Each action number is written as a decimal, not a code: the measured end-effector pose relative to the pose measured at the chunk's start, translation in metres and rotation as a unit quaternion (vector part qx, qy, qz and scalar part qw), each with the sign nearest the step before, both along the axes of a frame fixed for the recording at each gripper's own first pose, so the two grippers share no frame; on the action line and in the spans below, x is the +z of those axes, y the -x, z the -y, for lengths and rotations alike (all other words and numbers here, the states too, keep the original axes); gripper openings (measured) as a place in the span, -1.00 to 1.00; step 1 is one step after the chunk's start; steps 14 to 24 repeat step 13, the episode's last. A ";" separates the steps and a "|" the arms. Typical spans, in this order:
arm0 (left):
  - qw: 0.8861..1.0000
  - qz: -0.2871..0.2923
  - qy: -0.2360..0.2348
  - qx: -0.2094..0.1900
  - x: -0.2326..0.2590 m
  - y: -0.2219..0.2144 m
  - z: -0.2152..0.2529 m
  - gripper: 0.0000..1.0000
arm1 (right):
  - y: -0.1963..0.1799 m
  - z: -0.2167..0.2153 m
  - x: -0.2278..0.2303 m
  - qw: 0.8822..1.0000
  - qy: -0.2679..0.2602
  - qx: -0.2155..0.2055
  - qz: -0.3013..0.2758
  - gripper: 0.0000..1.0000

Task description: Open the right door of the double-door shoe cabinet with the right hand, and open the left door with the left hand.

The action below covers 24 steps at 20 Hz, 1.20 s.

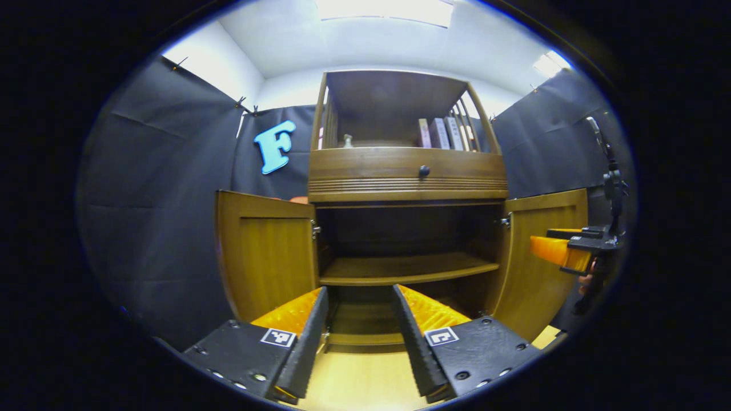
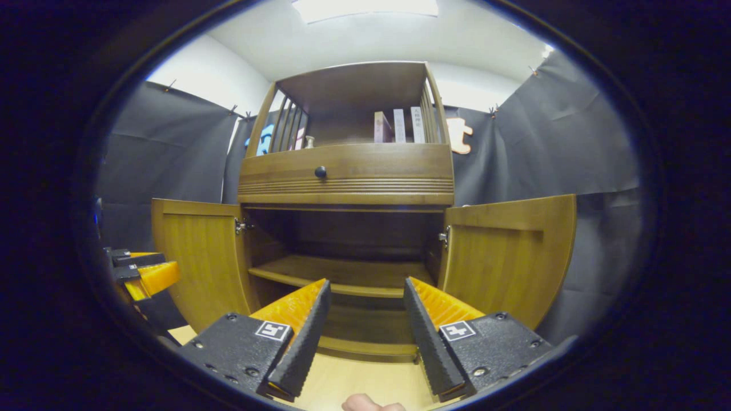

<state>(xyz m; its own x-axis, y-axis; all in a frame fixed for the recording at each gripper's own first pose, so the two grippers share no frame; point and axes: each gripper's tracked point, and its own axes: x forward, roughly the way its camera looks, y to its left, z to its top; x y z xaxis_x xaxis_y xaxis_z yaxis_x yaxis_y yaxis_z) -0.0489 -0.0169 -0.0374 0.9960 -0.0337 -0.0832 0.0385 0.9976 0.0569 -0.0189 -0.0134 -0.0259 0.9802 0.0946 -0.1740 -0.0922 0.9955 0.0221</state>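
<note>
Left gripper view: books (image 1: pixel 440 133) stand above the open shoe cabinet (image 1: pixel 406 177).

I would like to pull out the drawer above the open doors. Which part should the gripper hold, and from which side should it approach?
Probably the round knob at the middle of the drawer front. It is the one part that sticks out from the flat panel. Approach straight from the front with fingers open, one on each side of the knob, then close and pull back. The right gripper is open and faces the cabinet.
</note>
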 end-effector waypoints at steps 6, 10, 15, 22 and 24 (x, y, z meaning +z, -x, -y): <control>1.000 0.005 0.024 -0.003 0.001 0.003 0.032 1.00 | 0.010 0.000 0.000 1.000 -0.003 0.001 0.001 0.76; 1.000 0.005 0.017 0.002 0.000 0.000 0.036 0.91 | 0.012 0.003 0.003 1.000 -0.012 0.002 0.005 0.77; 1.000 0.015 0.020 0.004 0.004 -0.003 0.034 1.00 | 0.016 0.002 0.006 1.000 -0.011 0.005 0.016 0.77; 1.000 0.015 0.020 0.004 0.004 -0.003 0.034 1.00 | 0.016 0.002 0.006 1.000 -0.011 0.005 0.016 0.77; 1.000 0.015 0.020 0.004 0.004 -0.003 0.034 1.00 | 0.016 0.002 0.006 1.000 -0.011 0.005 0.016 0.77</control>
